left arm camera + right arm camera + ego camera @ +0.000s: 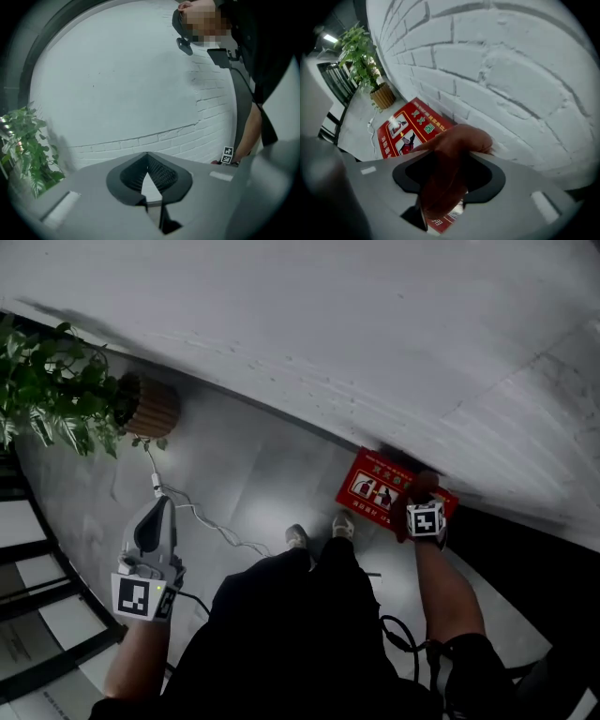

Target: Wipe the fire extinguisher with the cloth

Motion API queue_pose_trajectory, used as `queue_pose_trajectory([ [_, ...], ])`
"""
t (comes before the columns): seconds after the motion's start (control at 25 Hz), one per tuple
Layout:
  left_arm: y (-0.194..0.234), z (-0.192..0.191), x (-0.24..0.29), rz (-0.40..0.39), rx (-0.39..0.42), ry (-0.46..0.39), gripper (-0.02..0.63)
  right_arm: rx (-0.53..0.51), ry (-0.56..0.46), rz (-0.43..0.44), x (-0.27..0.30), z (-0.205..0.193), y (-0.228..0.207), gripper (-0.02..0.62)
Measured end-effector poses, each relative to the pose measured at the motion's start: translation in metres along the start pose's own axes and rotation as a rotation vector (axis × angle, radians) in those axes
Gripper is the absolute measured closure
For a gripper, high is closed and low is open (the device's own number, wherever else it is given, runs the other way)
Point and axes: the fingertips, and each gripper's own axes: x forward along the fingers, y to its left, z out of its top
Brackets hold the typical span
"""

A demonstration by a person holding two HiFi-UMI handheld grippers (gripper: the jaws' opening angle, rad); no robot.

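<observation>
while right gripper (pixel 449 161) pinches bunched rust cloth (pixel 464 139) over red box (pixel 404 132), left gripper (pixel 148 158) closed.

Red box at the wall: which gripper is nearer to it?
Right. The right gripper, shut on the cloth, hangs above the red box; the left gripper is far to the side, nearer the plant.

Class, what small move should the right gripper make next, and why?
Probably lower the right gripper until its cloth presses on the red fire-extinguisher box: the jaws clamp the bunched cloth directly over the printed face, but contact isn't clear.
</observation>
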Motion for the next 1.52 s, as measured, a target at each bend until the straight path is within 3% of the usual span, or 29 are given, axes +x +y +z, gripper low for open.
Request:
queue_pose_trajectory([
  [0.08,0.01,-0.009,-0.011,0.048,-0.015,0.028,0.606,0.009,0.15,0.056,0.01,-0.021,0.014,0.442],
  [0.16,0.013,-0.016,-0.023,0.089,-0.035,0.054,0.606,-0.125,0.022,0.079,0.019,0.015,0.029,0.508],
  [0.24,0.016,-0.025,-0.034,0.123,-0.043,0.075,0.606,-0.258,-0.122,0.12,0.025,0.058,0.057,0.531],
  [0.4,0.036,-0.036,-0.056,0.203,-0.044,0.1,0.606,-0.356,-0.209,0.224,0.048,0.119,0.117,0.532],
  [0.52,0.045,-0.037,-0.079,0.252,-0.024,0.126,0.606,-0.379,-0.141,0.284,0.066,0.143,0.149,0.532],
  [0.64,0.05,-0.041,-0.093,0.291,-0.032,0.149,0.606,-0.386,-0.037,0.295,0.088,0.14,0.155,0.532],
  [0.8,0.031,-0.047,-0.083,0.226,-0.034,0.181,0.606,-0.391,-0.077,0.339,0.081,0.141,0.152,0.537],
  [0.92,0.019,-0.041,-0.045,0.139,-0.013,0.161,0.606,-0.273,-0.134,0.312,0.069,0.144,0.126,0.54],
  [1.16,-0.013,-0.006,0.023,-0.033,0.023,0.076,0.606,-0.085,-0.147,0.231,0.038,0.081,0.034,0.541],
  [1.36,-0.023,0.003,0.046,-0.104,0.051,0.035,0.606,0.04,-0.138,0.136,0.011,0.016,-0.046,0.541],
  [1.52,-0.021,-0.002,0.047,-0.103,0.021,0.045,0.606,0.104,-0.083,0.044,-0.004,-0.036,-0.099,0.541],
])
